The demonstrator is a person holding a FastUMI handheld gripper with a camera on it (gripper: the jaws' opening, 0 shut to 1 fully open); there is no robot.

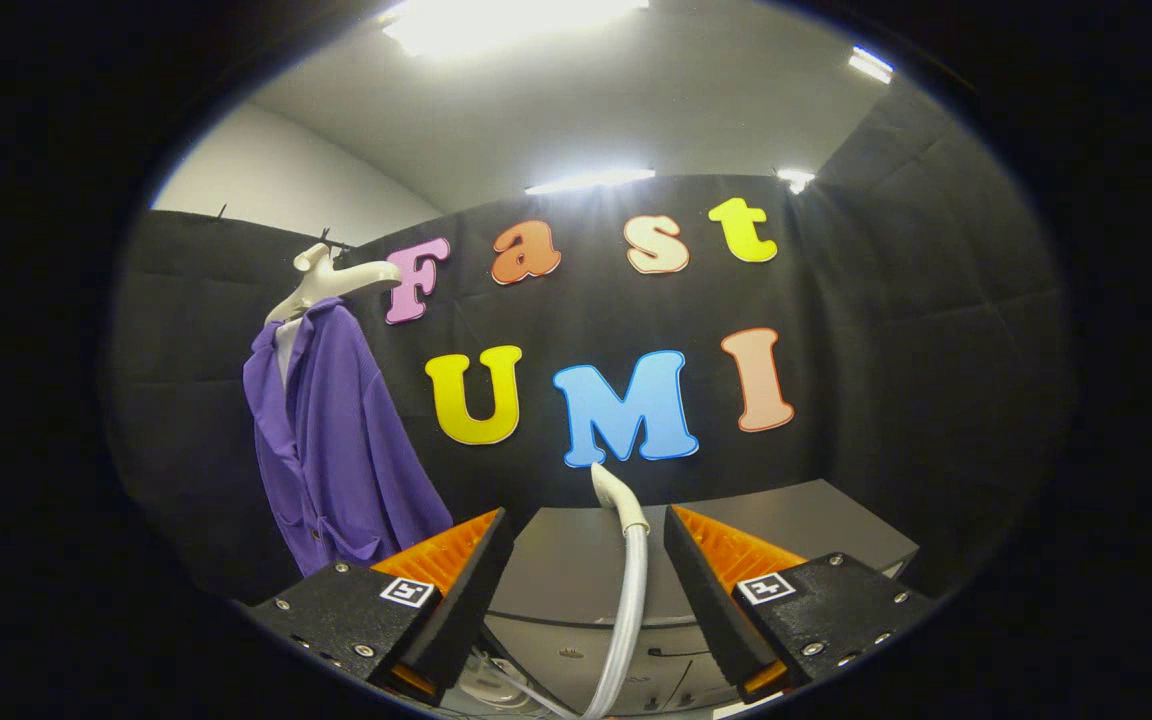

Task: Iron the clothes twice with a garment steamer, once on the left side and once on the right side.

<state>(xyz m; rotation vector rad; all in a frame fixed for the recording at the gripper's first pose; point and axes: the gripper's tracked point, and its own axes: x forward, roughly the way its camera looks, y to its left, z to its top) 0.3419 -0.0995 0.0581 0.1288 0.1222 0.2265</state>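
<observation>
A purple shirt point(336, 440) hangs on a white hanger stand point(326, 283) to the left of my fingers, in front of the booth's black wall. The garment steamer's white handle point(616, 500) and its pale hose point(628, 620) rise between my fingers, closer to the right one, touching neither. My gripper point(586, 535) is open, with a wide gap between the fingers and nothing held. The steamer's lower part point(496, 685) is partly visible below the fingers.
A grey table point(796, 525) stands beyond the fingers against the black wall. A white wall and ceiling lights show above the cloth.
</observation>
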